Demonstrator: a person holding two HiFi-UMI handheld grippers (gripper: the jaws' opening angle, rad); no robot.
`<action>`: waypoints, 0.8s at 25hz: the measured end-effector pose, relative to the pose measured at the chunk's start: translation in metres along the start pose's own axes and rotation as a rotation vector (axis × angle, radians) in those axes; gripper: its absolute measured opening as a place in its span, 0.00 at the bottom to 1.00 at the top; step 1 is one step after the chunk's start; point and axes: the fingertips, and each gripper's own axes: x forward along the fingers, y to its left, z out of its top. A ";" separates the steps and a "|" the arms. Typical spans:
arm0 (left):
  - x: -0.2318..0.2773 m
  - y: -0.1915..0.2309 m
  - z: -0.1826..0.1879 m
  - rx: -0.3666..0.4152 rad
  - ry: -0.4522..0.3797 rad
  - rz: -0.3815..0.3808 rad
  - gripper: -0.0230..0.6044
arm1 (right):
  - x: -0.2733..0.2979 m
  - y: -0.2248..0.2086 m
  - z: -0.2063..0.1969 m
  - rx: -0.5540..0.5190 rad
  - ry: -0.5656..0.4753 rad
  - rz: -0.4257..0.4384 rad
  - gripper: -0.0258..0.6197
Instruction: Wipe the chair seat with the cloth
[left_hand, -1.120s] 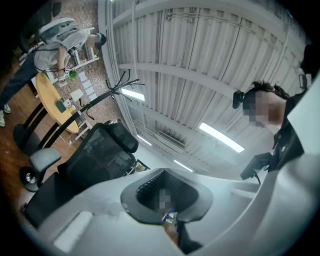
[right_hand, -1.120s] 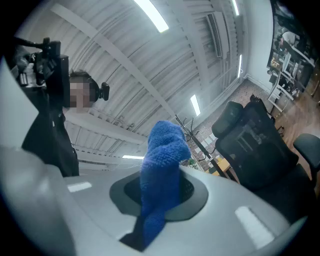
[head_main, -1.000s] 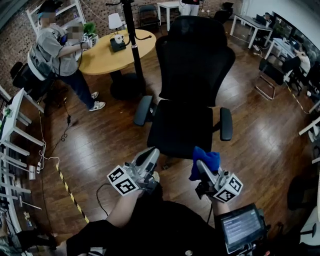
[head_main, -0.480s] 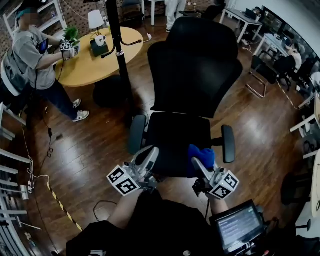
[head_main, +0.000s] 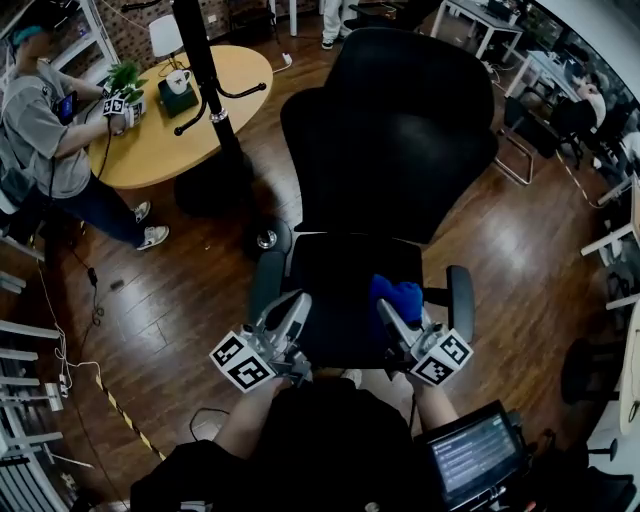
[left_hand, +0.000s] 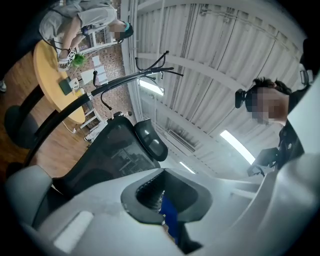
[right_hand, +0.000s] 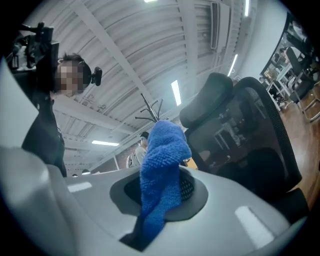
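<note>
The right gripper pinches the cloth over the chair seat.

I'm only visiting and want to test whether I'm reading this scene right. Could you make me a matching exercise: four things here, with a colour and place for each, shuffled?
Things:
1. cloth
2. chair seat
3. round table
4. mug

Descriptions:
A. black, middle of the head view
B. white, standing on the table
C. blue, clamped in the right gripper
D. pale wood, upper left of the head view

Pairs: 1-C, 2-A, 3-D, 4-B
</note>
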 end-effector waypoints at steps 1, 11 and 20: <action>0.002 0.001 -0.001 0.003 -0.004 0.009 0.03 | 0.003 -0.010 -0.003 -0.001 0.017 -0.012 0.12; 0.001 0.051 -0.033 -0.061 -0.010 0.149 0.03 | 0.103 -0.158 -0.136 0.010 0.322 -0.128 0.12; -0.027 0.130 -0.088 -0.143 0.008 0.253 0.03 | 0.203 -0.271 -0.307 -0.032 0.593 -0.183 0.12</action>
